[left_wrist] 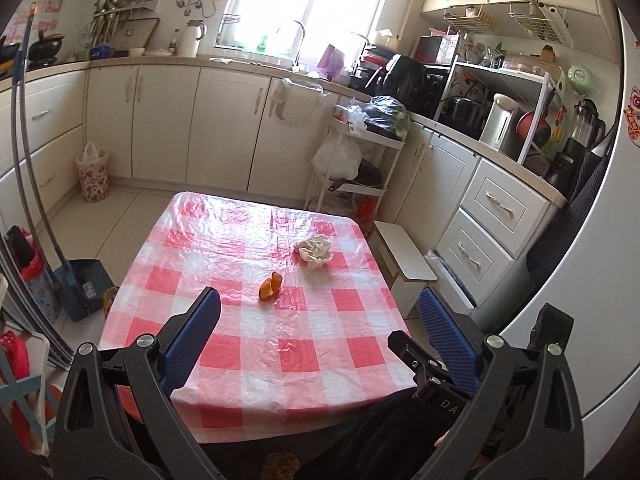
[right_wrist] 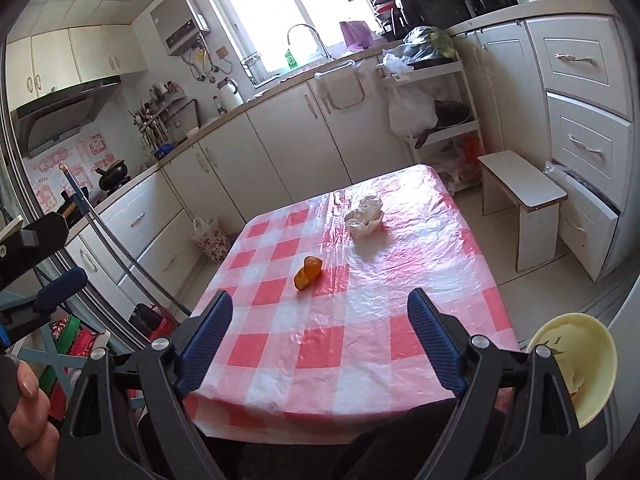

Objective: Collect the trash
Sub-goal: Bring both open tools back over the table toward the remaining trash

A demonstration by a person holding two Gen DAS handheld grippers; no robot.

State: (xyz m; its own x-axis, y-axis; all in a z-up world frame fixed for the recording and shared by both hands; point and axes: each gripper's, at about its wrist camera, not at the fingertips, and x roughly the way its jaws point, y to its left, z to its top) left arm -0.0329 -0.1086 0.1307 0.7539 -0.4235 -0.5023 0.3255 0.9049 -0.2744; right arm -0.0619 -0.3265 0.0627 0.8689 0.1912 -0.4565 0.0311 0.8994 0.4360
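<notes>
A piece of orange peel (left_wrist: 270, 286) (right_wrist: 307, 273) lies near the middle of the table's pink-and-white checked cloth (left_wrist: 256, 364) (right_wrist: 360, 344). Beyond it, to the right, sits a crumpled white tissue (left_wrist: 314, 250) (right_wrist: 364, 216). My left gripper (left_wrist: 319, 296) hangs open over the near part of the table, well short of the peel, with nothing between its blue pads. My right gripper (right_wrist: 320, 298) is open too, empty, at the table's near edge. A flower-patterned trash bin (left_wrist: 93, 176) (right_wrist: 210, 238) with a bag liner stands on the floor by the far cabinets.
A white stool (left_wrist: 404, 258) (right_wrist: 520, 200) stands right of the table, with a wire rack of bags (left_wrist: 360, 148) behind it. A dustpan and broom (left_wrist: 80, 284) lean at the left. A pale yellow bowl (right_wrist: 576, 364) sits at the near right. A hand (right_wrist: 28, 420) grips the left tool.
</notes>
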